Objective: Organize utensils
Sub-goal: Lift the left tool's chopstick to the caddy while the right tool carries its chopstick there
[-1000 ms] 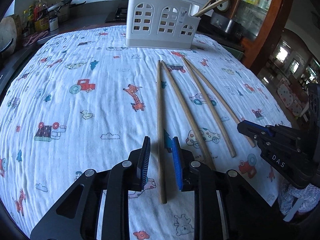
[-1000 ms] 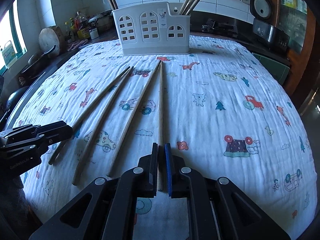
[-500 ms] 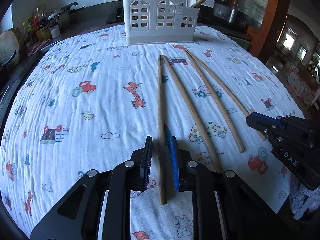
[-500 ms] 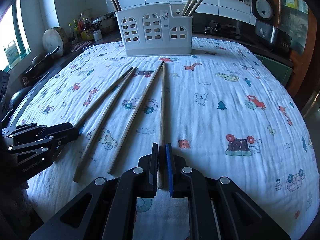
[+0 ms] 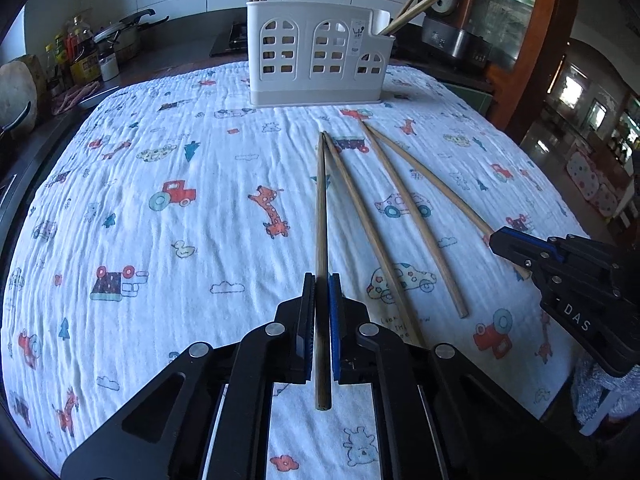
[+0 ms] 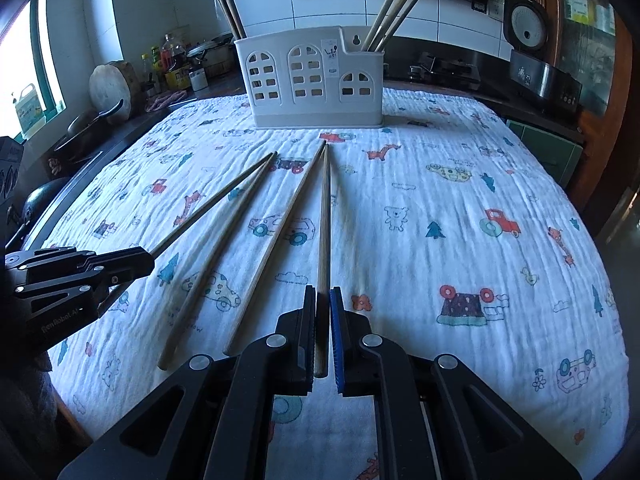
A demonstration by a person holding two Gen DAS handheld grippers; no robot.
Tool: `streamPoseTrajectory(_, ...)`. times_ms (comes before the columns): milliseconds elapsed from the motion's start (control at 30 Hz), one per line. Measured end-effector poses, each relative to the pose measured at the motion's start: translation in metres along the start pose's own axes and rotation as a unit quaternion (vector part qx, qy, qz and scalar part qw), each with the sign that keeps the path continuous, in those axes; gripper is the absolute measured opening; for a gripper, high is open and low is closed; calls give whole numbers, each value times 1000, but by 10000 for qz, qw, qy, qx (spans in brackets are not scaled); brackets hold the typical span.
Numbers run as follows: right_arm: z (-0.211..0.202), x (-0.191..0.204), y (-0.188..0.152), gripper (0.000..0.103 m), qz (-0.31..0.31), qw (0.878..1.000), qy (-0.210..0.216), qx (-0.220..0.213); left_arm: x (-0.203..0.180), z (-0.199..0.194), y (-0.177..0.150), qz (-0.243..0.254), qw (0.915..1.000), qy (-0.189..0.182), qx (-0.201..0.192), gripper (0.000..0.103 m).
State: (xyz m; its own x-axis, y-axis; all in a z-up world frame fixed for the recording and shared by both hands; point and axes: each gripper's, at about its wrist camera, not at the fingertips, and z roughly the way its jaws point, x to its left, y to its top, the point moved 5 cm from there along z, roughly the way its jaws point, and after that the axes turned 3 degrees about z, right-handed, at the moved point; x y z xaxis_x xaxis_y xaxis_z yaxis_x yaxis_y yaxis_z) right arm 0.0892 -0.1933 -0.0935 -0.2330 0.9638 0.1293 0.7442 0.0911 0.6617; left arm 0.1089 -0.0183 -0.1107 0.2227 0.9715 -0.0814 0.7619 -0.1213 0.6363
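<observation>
the left gripper (image 5: 321, 292) is clamped on the near end of the leftmost chopstick (image 5: 320, 208), pads tight against the wood on both sides. the right gripper (image 6: 323, 304) is likewise closed on the rightmost chopstick (image 6: 325, 216), gripping close to its near end. each stick seems to lie on or just above the printed cloth (image 5: 160, 240), its tip pointing toward the holder. between them two loose chopsticks (image 5: 404, 212) lie fanned on the cloth, untouched. beyond them the white utensil holder (image 5: 316, 56) stands upright at the far edge of the cloth, with other chopsticks already in its end compartments. the step in hand looks like the pick-up, both grasps made. the next move probably calls for lifting each stick clear, tipping it upright and lowering it into a compartment without nudging the loose pair.
</observation>
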Motion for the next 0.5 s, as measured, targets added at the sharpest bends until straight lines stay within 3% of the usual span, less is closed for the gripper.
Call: streamPoseTrajectory(500, -53, 5, 72, 7, -411, 9947, -57, -942, 7, -58, 61, 71, 9952, -150, -961, 6)
